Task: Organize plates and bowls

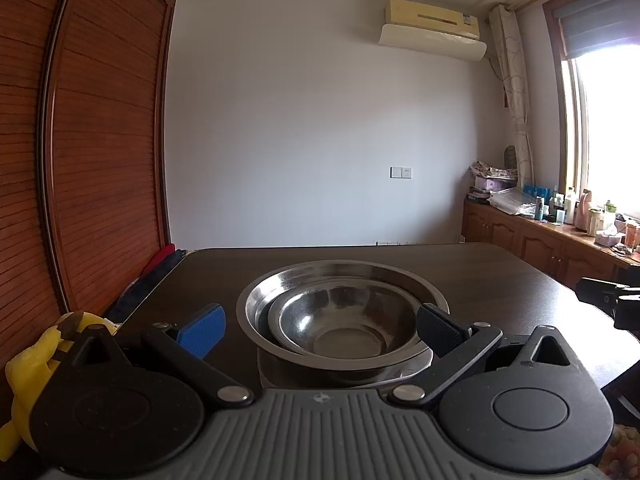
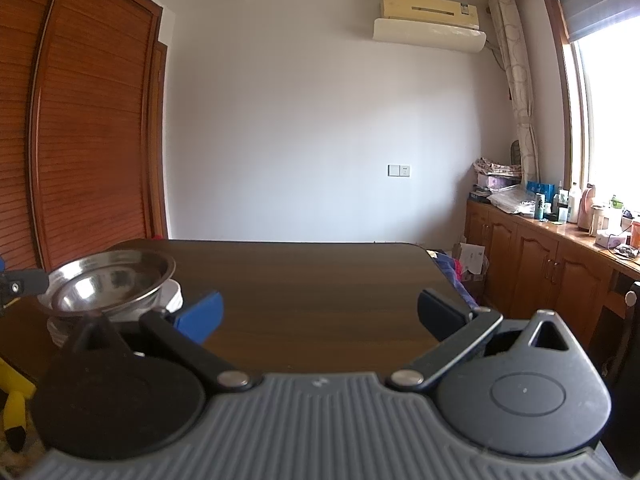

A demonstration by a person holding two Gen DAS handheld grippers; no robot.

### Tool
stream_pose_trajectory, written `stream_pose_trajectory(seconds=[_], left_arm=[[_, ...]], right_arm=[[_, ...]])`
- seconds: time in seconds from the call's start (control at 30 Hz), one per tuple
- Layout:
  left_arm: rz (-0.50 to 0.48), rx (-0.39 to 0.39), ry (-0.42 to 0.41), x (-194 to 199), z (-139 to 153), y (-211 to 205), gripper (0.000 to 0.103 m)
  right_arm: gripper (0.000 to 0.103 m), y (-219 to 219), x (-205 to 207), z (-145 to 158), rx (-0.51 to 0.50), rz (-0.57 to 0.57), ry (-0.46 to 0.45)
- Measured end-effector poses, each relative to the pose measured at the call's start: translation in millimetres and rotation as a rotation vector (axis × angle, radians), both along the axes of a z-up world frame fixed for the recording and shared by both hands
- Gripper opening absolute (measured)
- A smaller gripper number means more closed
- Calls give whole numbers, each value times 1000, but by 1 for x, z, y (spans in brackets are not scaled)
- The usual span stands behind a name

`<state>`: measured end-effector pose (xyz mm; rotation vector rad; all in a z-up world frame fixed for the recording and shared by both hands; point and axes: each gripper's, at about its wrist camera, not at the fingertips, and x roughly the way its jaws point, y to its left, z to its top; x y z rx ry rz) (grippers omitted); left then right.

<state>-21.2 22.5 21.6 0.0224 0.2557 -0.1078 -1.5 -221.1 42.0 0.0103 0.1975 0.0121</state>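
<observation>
Two steel bowls sit nested on the dark table (image 1: 500, 280): a smaller bowl (image 1: 344, 320) lies inside a wider steel bowl (image 1: 256, 304). Under them shows the edge of a white stack of plates (image 1: 400, 376). My left gripper (image 1: 320, 330) stands open, its blue fingers on either side of the bowls' near rim, touching neither. In the right wrist view the same steel bowl (image 2: 108, 284) rests on the white plates (image 2: 174, 298) at the far left. My right gripper (image 2: 320, 314) is open over bare table (image 2: 320, 276), with nothing between its fingers.
A yellow plush toy (image 1: 24, 376) lies at the left table edge. A wooden louvred wardrobe (image 1: 88, 140) stands on the left. Low wooden cabinets (image 2: 552, 256) with bottles and clutter run under the window on the right. The other gripper's black tip (image 1: 608, 296) shows at the right.
</observation>
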Motion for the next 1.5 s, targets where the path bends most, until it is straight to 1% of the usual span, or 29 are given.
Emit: stream_pose_trajectory(seconds=[1.5], left_arm=[[-9,-4,12,2,-6,-1,103]], right_arm=[[103,3,-2,-2,-3,4,3]])
